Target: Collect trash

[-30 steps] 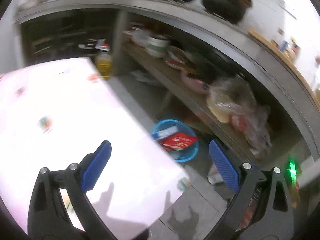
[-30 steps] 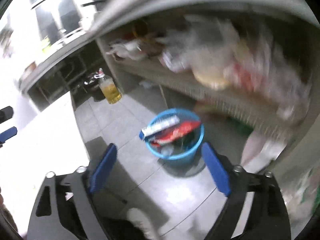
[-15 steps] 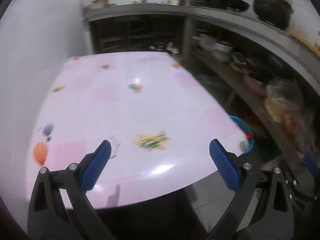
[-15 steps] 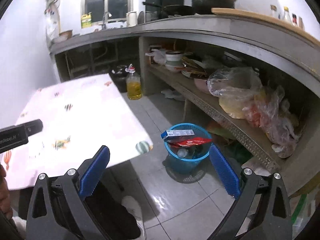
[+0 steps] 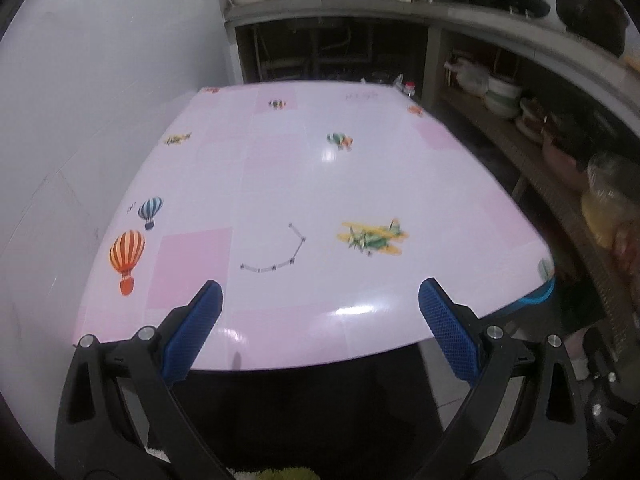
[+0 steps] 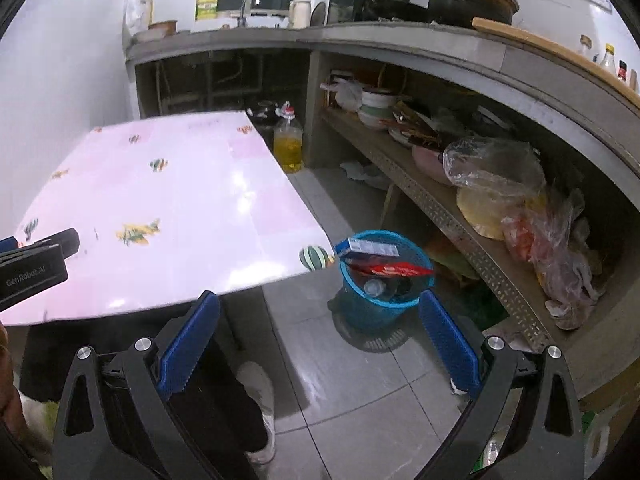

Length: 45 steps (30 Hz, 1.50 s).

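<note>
- The pink tabletop (image 5: 320, 184), printed with balloons and planes, stands against a white wall, with nothing lying on it.
- Left tool (image 5: 320, 328) hangs wide open over its near edge, holding nothing.
- Right tool (image 6: 320, 336) gapes empty above the tiled floor (image 6: 360, 392).
- Just right of the tabletop's corner stands the blue bin (image 6: 380, 304) with wrappers (image 6: 390, 269) inside.
- A cluttered shelf (image 6: 460, 220) runs beyond it.

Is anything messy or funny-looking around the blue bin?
A little. In the blue bin, a blue-and-white box and a red wrapper lie across the top and poke past the rim instead of sitting down inside. Some crumpled white stuff also lies on the floor by the shelf.
</note>
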Motion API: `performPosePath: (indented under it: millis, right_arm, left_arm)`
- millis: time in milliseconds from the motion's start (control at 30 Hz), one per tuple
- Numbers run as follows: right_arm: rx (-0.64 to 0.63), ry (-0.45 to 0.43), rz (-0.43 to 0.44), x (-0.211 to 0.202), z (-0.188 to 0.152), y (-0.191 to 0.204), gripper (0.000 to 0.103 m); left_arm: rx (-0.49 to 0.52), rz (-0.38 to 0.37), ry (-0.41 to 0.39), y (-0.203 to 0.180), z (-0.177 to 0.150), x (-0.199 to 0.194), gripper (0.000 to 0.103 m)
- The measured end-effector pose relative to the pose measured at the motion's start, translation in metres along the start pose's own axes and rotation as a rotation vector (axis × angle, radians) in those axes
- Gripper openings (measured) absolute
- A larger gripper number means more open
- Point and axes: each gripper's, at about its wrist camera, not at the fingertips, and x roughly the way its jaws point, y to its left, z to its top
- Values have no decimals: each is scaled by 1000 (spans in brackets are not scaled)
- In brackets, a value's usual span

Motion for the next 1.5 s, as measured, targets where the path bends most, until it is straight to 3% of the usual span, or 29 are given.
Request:
performPosePath:
  millis: [200, 467, 1500]
  right_arm:
    - [-8, 42, -13, 12, -7, -8, 97]
    - [2, 54, 4, 26, -4, -17, 97]
    - [15, 16, -27, 16, 6, -35, 97]
  left_arm:
    - [64, 57, 10, -5, -6, 5, 95]
    - [63, 109, 5, 2, -4, 4, 95]
    - [118, -14, -25, -35, 3, -17, 95]
